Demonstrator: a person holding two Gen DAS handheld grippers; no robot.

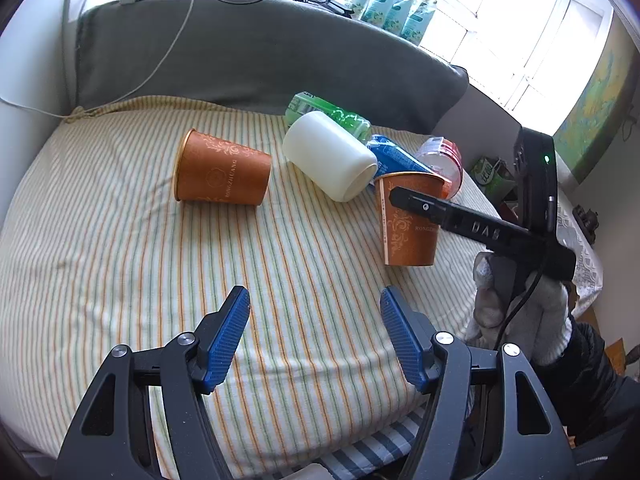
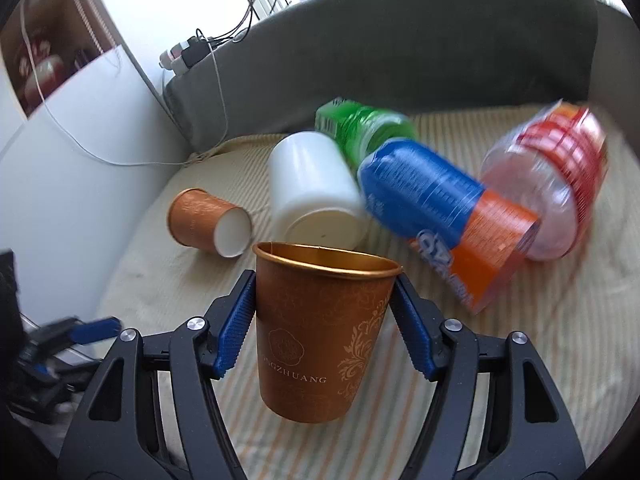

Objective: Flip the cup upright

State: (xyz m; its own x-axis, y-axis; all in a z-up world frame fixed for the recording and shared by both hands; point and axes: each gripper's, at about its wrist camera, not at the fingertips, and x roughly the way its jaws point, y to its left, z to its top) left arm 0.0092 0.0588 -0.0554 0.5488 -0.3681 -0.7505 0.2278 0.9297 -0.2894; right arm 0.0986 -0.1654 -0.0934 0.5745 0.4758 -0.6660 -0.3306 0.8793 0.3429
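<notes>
My right gripper (image 2: 324, 284) is shut on an orange paper cup (image 2: 320, 340) and holds it upright, mouth up, just above the striped cushion (image 2: 520, 360). The left wrist view shows this cup (image 1: 408, 224) with the right gripper's finger (image 1: 440, 210) across it. A second orange paper cup (image 1: 222, 174) lies on its side further left; it also shows in the right wrist view (image 2: 208, 222). My left gripper (image 1: 314, 302) is open and empty, low over the front of the cushion (image 1: 120, 260).
A white tumbler (image 1: 330, 156) lies on its side in the middle. Behind it lie a green bottle (image 1: 332, 114), a blue-labelled bottle (image 1: 394, 156) and a red-labelled bottle (image 1: 444, 160). A grey backrest (image 1: 260, 52) stands behind, with cables on top.
</notes>
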